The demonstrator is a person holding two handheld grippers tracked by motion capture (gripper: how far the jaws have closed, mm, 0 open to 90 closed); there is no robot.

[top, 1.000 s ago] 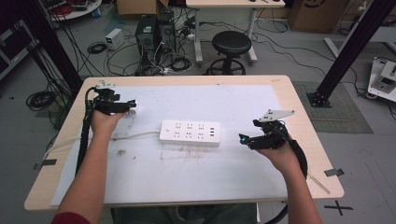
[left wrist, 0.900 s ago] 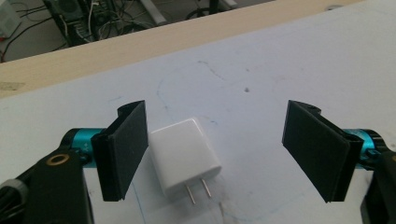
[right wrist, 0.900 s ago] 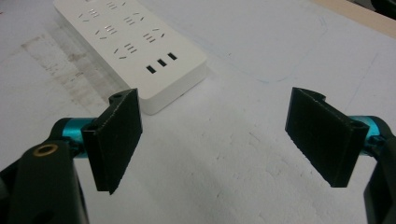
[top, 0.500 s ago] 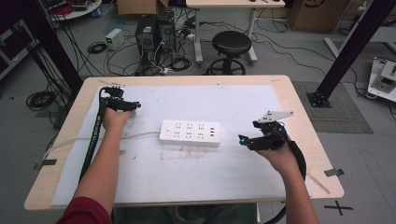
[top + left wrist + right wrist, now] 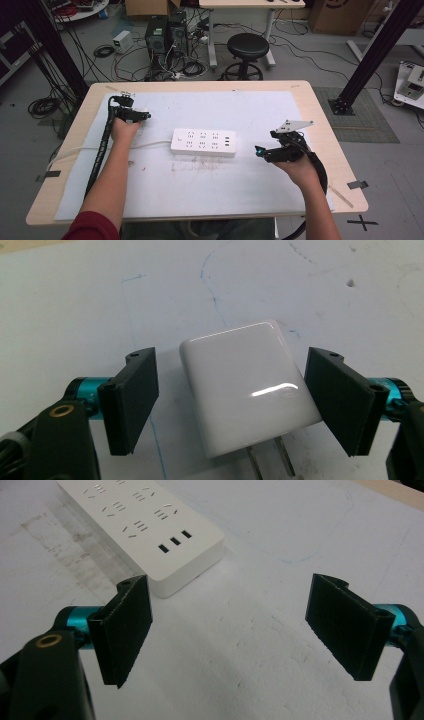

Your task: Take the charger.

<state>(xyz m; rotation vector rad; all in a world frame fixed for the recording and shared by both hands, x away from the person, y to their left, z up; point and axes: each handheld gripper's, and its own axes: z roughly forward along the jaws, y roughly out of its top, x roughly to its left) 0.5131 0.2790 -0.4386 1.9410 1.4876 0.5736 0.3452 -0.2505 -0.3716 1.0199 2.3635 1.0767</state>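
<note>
A white wall charger [image 5: 245, 395] lies flat on the white mat, its two metal prongs pointing back toward the camera. My left gripper [image 5: 232, 357] is open and straddles it, one black pad on each side, with a gap showing at the left pad. In the high view the left gripper [image 5: 142, 116] sits low at the mat's far left. A white power strip [image 5: 203, 142] lies in the middle, its cord [image 5: 145, 146] trailing left. My right gripper [image 5: 259, 150] hovers right of the power strip [image 5: 145, 525], open [image 5: 232, 587], with nothing between its pads.
The white mat [image 5: 210, 185] covers most of the wooden table [image 5: 325, 125]. Beyond the far edge stand a black stool [image 5: 247, 47], computer towers and tangled cables on the floor. A black post [image 5: 372, 55] rises at the right.
My left hand has slid a little rightward and sunk toward the mat. The right hand and the power strip have stayed put.
</note>
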